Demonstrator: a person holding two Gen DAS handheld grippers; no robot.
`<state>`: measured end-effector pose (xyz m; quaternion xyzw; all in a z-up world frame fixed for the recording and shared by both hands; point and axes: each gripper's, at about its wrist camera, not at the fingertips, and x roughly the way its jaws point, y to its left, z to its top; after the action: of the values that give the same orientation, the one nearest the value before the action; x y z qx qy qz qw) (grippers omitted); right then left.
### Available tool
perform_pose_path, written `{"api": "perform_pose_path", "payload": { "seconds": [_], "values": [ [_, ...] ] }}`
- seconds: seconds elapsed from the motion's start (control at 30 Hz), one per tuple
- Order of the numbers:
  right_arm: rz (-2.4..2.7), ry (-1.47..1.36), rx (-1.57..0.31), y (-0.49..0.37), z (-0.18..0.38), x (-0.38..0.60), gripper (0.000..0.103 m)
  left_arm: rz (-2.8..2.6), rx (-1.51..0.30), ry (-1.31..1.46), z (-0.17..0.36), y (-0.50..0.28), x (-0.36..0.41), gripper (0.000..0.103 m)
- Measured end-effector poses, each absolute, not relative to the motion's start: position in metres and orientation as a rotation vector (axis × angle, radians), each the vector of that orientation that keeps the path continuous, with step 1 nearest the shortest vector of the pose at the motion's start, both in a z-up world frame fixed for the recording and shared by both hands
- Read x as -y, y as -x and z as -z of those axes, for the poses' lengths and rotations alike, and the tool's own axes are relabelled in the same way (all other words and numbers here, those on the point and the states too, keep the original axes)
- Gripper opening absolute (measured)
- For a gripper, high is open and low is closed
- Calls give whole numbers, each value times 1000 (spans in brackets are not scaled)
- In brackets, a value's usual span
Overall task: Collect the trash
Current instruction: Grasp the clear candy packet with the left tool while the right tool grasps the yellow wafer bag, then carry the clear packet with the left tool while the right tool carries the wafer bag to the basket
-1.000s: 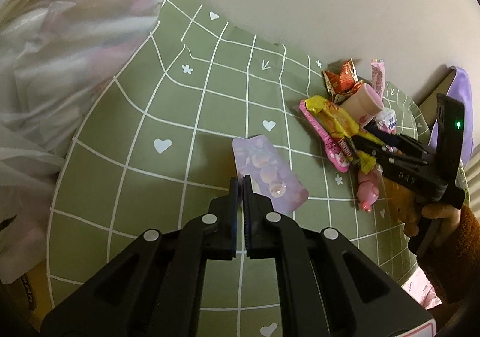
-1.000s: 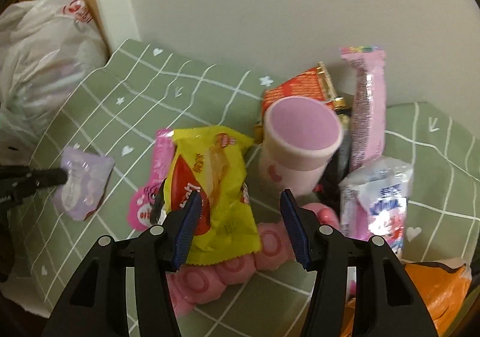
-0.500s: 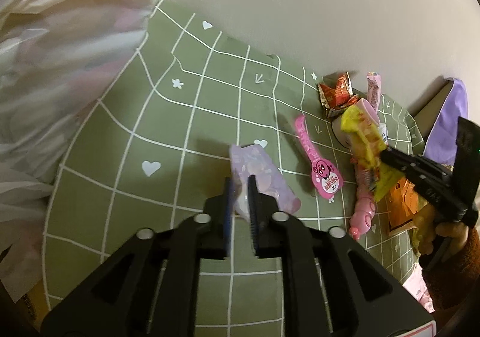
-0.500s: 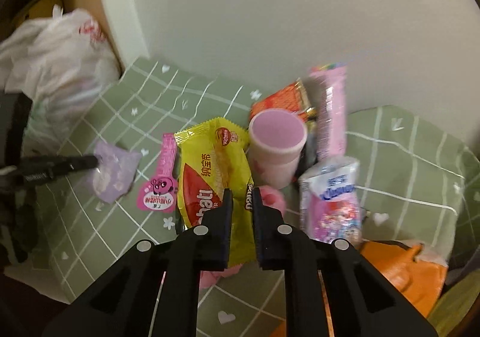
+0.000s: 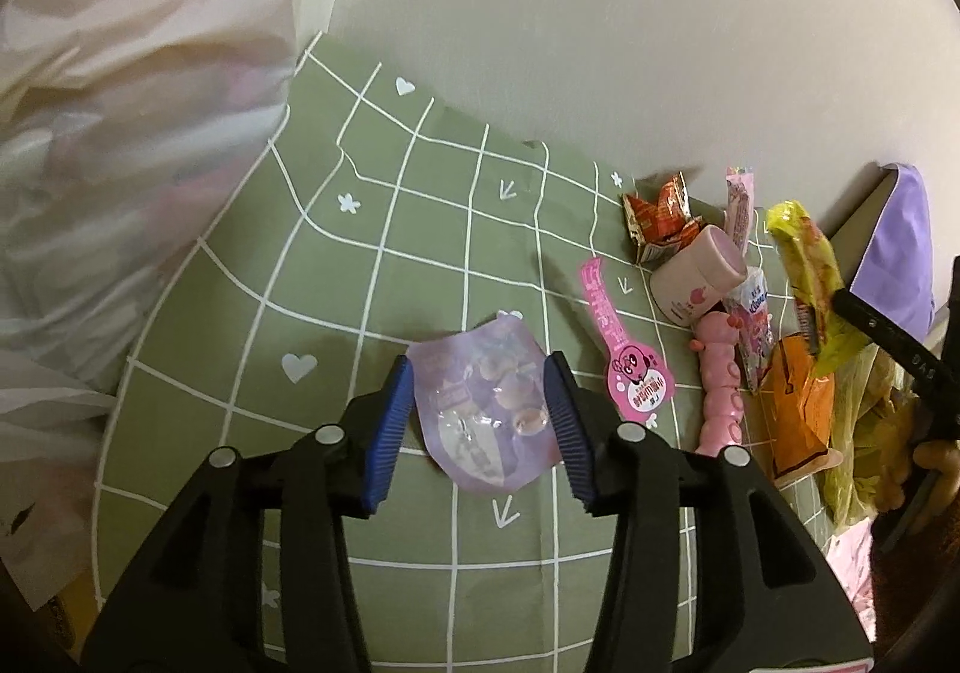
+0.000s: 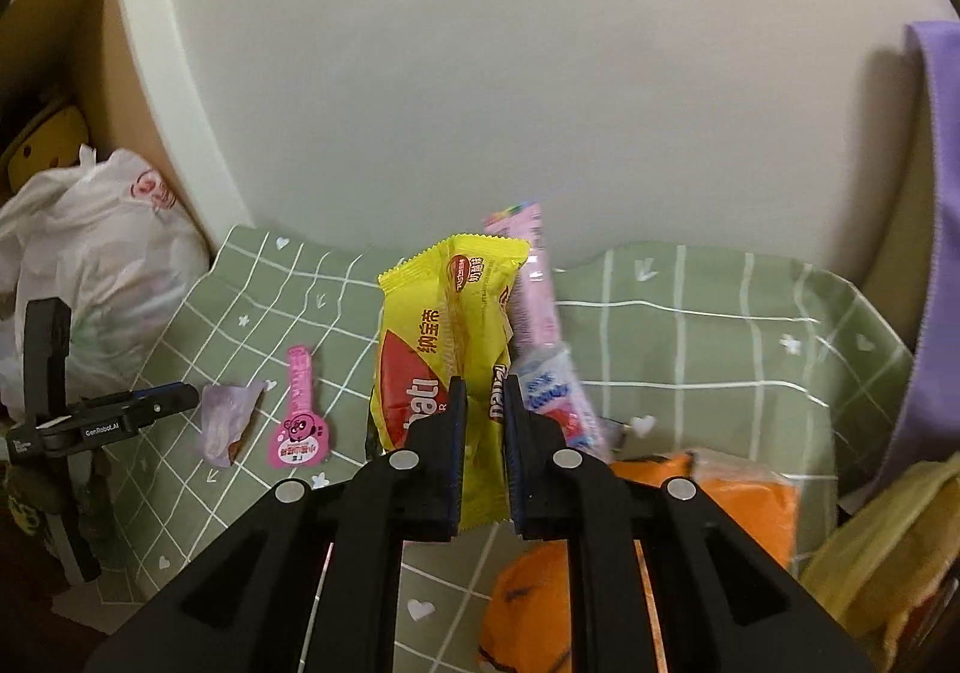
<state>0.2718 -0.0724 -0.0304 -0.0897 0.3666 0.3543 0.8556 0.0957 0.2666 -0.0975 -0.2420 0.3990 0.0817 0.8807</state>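
Note:
My left gripper (image 5: pixel 480 427) is open, its jaws on either side of a lilac candy pouch (image 5: pixel 486 409) that lies on the green checked cloth (image 5: pixel 390 265). My right gripper (image 6: pixel 480 421) is shut on a yellow snack wrapper (image 6: pixel 444 337) and holds it lifted above the cloth; the wrapper also shows in the left wrist view (image 5: pixel 807 277). The lilac pouch (image 6: pixel 225 421) and the left gripper's fingers (image 6: pixel 162 397) show at the left of the right wrist view.
A pink character tag (image 5: pixel 624 355), a pink cup (image 5: pixel 696 277), a red-orange wrapper (image 5: pixel 660 214), a pink stick pack (image 5: pixel 738 205), a pink toy (image 5: pixel 720 385) and an orange bag (image 5: pixel 798 409) lie at the right. A white plastic bag (image 5: pixel 120 133) bulges at the left. A wall stands behind.
My left gripper has opened and the lilac pouch now lies between its jaws. My right gripper closed on the yellow wrapper and lifted it off the pile.

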Motion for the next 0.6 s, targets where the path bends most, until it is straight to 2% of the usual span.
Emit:
{"api": "perform_pose_path", "payload": {
  "seconds": [0.4, 0.43, 0.47, 0.5, 0.53, 0.6],
  "values": [
    [-673, 146, -792, -261, 32, 113, 13, -215, -945, 474, 119, -126, -266, 44],
    [-669, 144, -792, -261, 32, 115, 13, -214, -947, 468, 118, -128, -266, 41],
    [-666, 143, -792, -260, 32, 115, 13, -203, -957, 467, 119, -131, -265, 25],
    [-664, 142, -792, -260, 32, 117, 13, -196, -971, 466, 119, -134, -265, 16],
    [-662, 140, -793, -260, 31, 117, 13, -199, -978, 453, 118, -136, -263, 10],
    [-660, 136, -790, -260, 30, 118, 13, -182, -962, 429, 113, -135, -257, 6]
  ]
}}
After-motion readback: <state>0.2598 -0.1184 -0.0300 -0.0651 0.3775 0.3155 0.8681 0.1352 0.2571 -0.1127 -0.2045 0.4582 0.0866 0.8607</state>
